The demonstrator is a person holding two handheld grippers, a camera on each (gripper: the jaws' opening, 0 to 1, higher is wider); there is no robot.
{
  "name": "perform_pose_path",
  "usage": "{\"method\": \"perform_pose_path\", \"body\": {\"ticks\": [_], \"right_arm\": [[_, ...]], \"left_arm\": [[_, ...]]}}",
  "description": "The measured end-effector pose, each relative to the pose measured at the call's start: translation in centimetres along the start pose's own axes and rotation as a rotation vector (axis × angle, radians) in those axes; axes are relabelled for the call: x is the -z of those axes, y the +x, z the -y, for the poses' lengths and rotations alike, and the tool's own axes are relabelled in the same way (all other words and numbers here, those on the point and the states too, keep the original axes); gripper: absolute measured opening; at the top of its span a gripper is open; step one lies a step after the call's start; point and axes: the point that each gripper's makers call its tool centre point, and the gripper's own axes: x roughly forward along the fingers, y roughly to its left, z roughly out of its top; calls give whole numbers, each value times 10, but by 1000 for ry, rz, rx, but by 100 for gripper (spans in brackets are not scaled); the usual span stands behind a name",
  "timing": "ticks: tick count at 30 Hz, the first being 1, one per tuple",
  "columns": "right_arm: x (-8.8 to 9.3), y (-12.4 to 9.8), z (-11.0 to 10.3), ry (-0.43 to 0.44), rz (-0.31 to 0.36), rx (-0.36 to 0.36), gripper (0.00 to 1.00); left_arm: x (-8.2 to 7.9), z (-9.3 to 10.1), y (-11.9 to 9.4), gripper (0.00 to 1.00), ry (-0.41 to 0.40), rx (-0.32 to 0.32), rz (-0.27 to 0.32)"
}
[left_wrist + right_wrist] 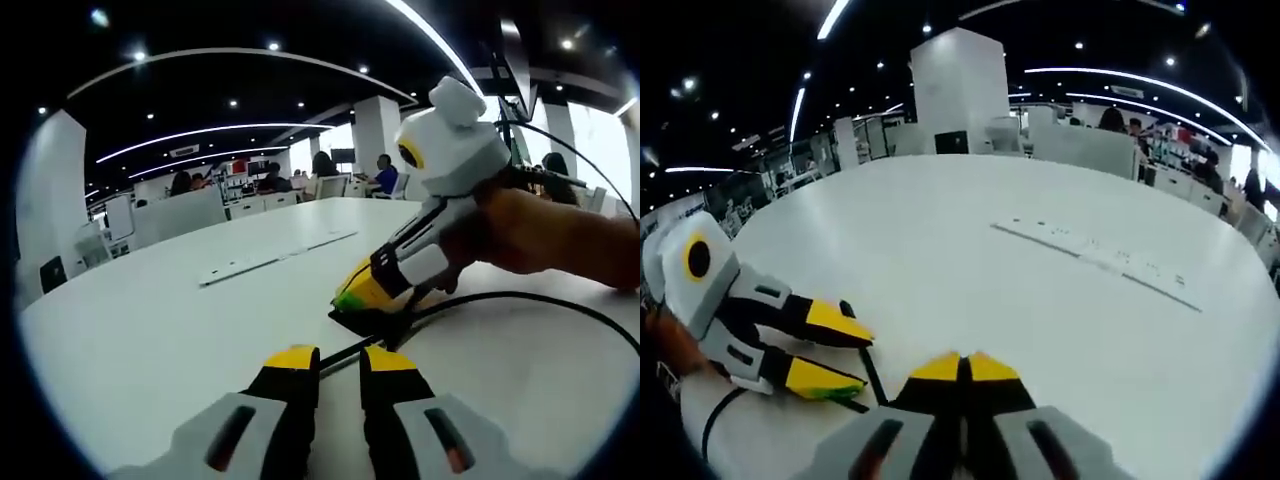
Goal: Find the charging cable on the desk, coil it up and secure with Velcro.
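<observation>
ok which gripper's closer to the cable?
Right. The right gripper looks clamped shut on the cable; the left gripper has open jaws straddling it, apparently not touching.

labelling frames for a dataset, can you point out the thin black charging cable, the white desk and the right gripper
thin black charging cable (520, 297), left gripper view, on the run curving off behind the right gripper
white desk (970, 250), right gripper view, on bare tabletop
right gripper (362, 300), left gripper view, at its yellow jaw tips

Desk (970, 250) wide open; cable (520, 300) near grippers.
</observation>
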Motion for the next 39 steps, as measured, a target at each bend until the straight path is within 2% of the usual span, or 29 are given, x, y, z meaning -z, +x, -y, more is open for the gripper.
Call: {"method": "perform_pose_path", "body": {"ticks": [6,13,16,17,18,20,22,30,33,39], "right_arm": [[-1,-1,0,-10,10,5,1],[-3,1,0,-43,23,45,1],[-9,1,14,-198,34,149,2],[-8,-2,4,-169,38,127,2],[-9,-4,-3,-103,45,101,2],[-10,-10,-7,-62,46,81,2],[-8,-16,-8,-60,37,80,2],[3,-29,-31,11,-32,0,2],[12,-29,-40,23,-98,-40,2],[14,-21,-34,67,-138,-77,1]], "left_arm": [[0,-3,1,17,0,-1,-1],[0,-3,2,17,0,-3,-3],[0,-3,2,17,1,-2,-4],[0,-3,2,17,-1,-1,-3],[0,-3,2,17,-2,-1,-3],[0,-3,2,17,-1,-1,-3],[-1,-2,2,17,-1,-2,-3],[-1,-3,2,17,0,-3,-4],[-1,-3,2,17,0,-3,-4],[-1,-2,2,17,-5,-1,-4]]}}
